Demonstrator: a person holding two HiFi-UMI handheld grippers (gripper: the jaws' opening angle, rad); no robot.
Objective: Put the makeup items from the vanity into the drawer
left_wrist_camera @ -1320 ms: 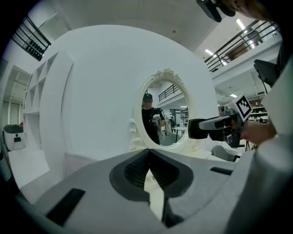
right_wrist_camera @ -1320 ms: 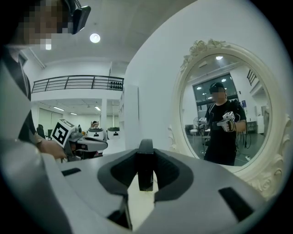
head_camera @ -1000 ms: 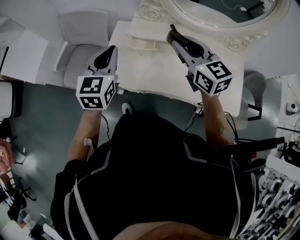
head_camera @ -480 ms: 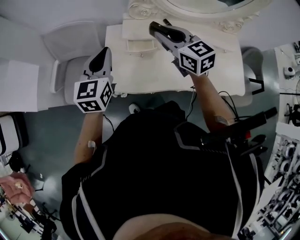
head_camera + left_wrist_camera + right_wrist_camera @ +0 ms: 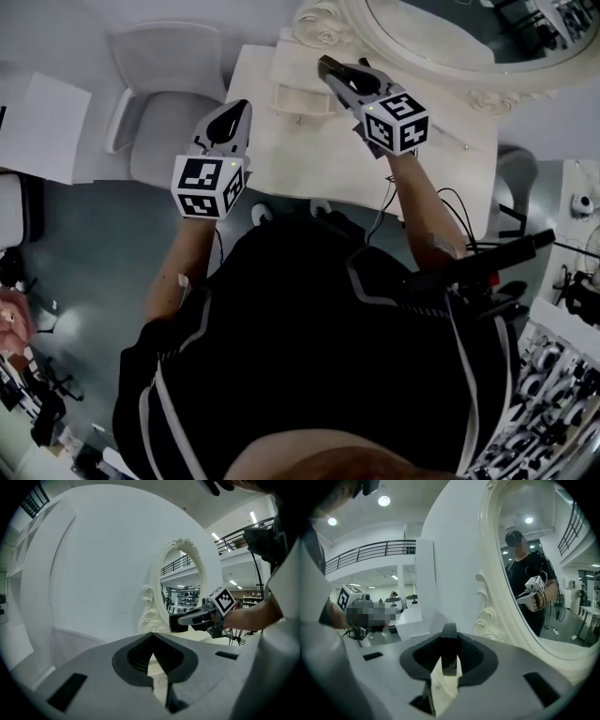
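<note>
Each gripper's cube bears black-and-white square markers, the only print that reads in any view; the pattern on the right cube (image 5: 398, 120) faces up toward the head camera.

The left gripper (image 5: 236, 112) is held out on a nearly straight forearm at the vanity's (image 5: 309, 155) front left edge, beside the white chair (image 5: 164, 141), pointing at the wall. In its own view the jaw tips meet with nothing between them.

The right gripper (image 5: 326, 66) reaches farther, across the tabletop, with its tips aimed at the back left corner. They lie just beside the small drawer unit (image 5: 298, 96) below the carved frame of the oval mirror (image 5: 441, 28). In the right gripper view its jaws are closed on a slim dark item (image 5: 449, 653) that stands upright between the pads, its rounded top rising just above them. What kind of item it is cannot be told. Whether the drawer is open cannot be told either.
</note>
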